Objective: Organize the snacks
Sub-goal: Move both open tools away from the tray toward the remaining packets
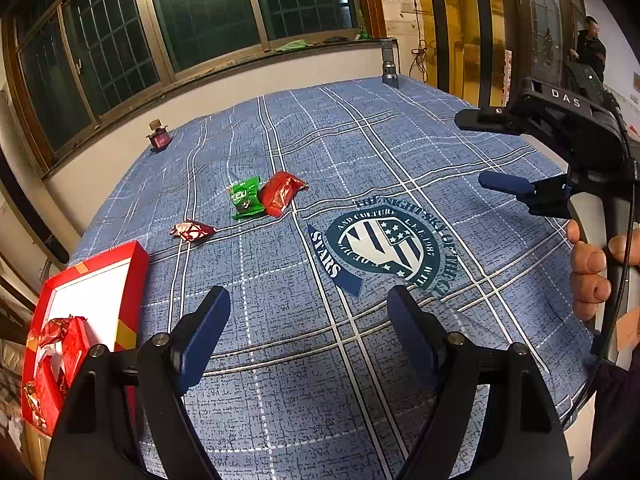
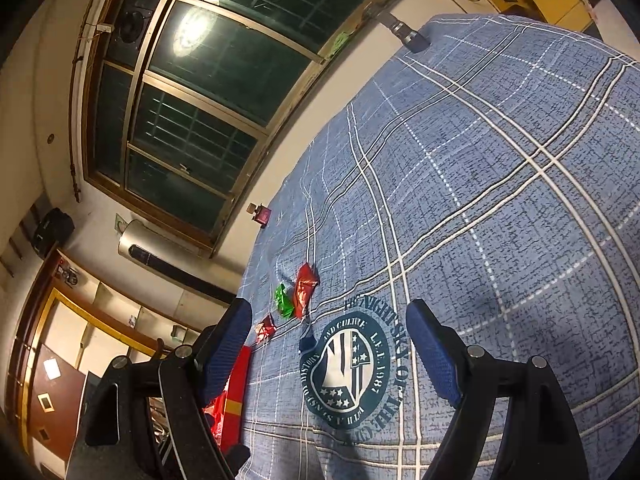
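Three wrapped snacks lie on the blue plaid cloth: a green packet, a red packet touching it, and a small red-and-white packet nearer the box. A red box with a white inside sits at the cloth's left edge and holds several red wrappers. My left gripper hangs open above the cloth, well short of the snacks, empty. My right gripper is open and empty too, over the round emblem.
A small perfume bottle stands at the far left edge of the cloth. A grey metal cylinder stands at the far corner. A hand grips the right tool. A person stands by the door.
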Demonstrator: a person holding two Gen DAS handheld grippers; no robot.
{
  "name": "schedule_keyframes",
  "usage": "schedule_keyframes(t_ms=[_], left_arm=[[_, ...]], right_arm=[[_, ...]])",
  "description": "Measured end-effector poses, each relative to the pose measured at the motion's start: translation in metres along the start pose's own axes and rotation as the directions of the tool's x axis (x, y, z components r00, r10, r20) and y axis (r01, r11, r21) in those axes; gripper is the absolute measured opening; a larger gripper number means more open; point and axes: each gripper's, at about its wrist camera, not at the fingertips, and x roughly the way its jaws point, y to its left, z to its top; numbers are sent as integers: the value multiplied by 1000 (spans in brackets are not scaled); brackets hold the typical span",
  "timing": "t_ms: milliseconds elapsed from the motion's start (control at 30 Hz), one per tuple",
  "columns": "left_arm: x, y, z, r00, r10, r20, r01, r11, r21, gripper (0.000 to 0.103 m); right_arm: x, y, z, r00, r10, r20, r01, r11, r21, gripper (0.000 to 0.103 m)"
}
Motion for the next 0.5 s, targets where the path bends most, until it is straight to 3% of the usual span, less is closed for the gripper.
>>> schedule_keyframes(t_ms=[267, 500], left_arm=[[9, 26, 15, 1000, 1, -14, -1, 1000, -24, 81], [12, 101, 32, 992, 126, -21, -127, 989, -71, 81]], right_arm=[[25, 25, 15, 999, 29, -46, -30, 999, -24, 82], [75, 64, 26, 991, 50, -120, -58, 996, -69, 82]])
